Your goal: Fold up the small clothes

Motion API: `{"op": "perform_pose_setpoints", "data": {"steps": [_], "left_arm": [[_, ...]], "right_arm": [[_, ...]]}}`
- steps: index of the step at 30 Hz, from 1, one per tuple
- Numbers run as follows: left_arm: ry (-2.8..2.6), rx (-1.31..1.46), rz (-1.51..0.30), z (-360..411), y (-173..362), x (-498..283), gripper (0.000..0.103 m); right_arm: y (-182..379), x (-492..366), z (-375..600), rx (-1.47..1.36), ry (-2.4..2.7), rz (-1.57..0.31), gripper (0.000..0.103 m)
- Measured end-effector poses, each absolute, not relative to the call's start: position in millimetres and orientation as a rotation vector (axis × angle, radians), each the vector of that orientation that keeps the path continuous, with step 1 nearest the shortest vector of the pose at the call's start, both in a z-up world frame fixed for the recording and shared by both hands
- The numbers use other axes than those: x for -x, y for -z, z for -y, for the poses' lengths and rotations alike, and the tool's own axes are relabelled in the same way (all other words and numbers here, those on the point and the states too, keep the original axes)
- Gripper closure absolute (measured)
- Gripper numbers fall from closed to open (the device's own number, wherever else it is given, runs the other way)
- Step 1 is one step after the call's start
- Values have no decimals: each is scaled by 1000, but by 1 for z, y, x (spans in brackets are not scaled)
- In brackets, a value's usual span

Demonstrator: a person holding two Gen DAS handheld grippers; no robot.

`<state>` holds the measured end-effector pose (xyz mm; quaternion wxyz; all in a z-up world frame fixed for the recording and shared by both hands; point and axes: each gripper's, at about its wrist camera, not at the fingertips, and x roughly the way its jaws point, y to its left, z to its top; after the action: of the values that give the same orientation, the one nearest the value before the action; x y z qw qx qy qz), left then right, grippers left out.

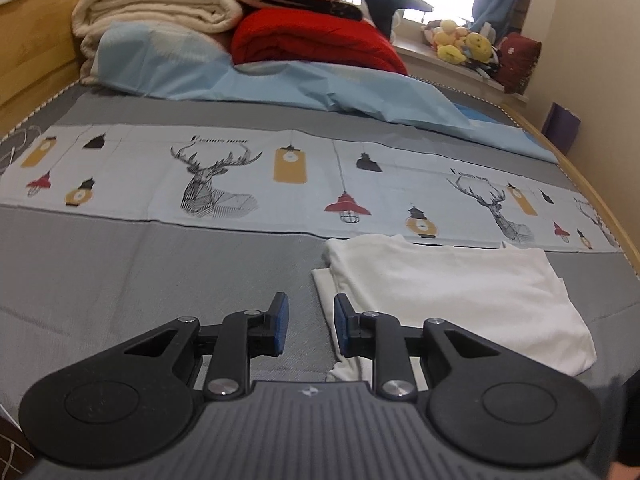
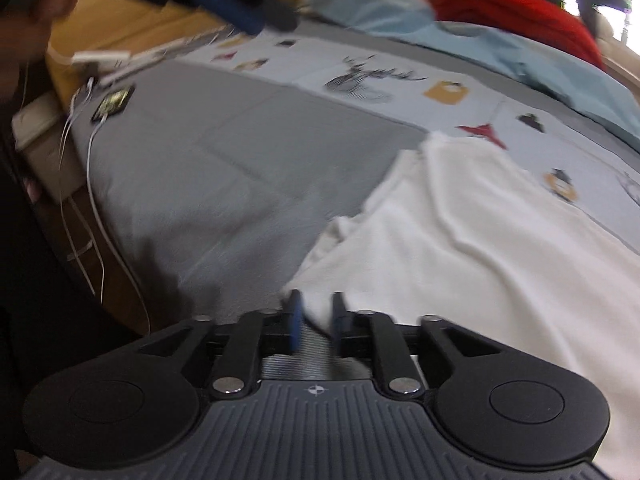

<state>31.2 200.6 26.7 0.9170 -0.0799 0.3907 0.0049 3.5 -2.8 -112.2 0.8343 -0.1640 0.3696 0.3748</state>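
- The bed (image 1: 160,280), covered in a grey sheet with a pale printed band of deer and lanterns, fills both views; folded blankets (image 1: 160,8) and a red quilt (image 1: 312,40) are stacked at the top of the left wrist frame.
- The white garment (image 1: 460,296) lies flat on the grey sheet at lower right of the left wrist frame, already folded over itself at least once; in the right wrist view it spreads across the right half (image 2: 500,260).
- The left gripper (image 1: 310,326) stands released at bottom centre, nothing between its blue pads, with the garment's left edge just beyond the right-hand pad.
- The right gripper (image 2: 316,322) is also released; its jaws stand apart at the garment's near corner, cloth visible in the gap but not pinched. That view is blurred.
- Judged step: between folds, both claws empty. The next move calls for each to pinch an edge or corner of the garment and carry it across, keeping the layers aligned.
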Motion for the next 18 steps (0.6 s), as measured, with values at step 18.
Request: {"op": "perform_pose_setpoints", "data": {"steps": [18], "left_arm": [[18,344,-919,-204,15,-70,47]], "right_arm": [[101,-2,-1,387,-803,-660,96]]}}
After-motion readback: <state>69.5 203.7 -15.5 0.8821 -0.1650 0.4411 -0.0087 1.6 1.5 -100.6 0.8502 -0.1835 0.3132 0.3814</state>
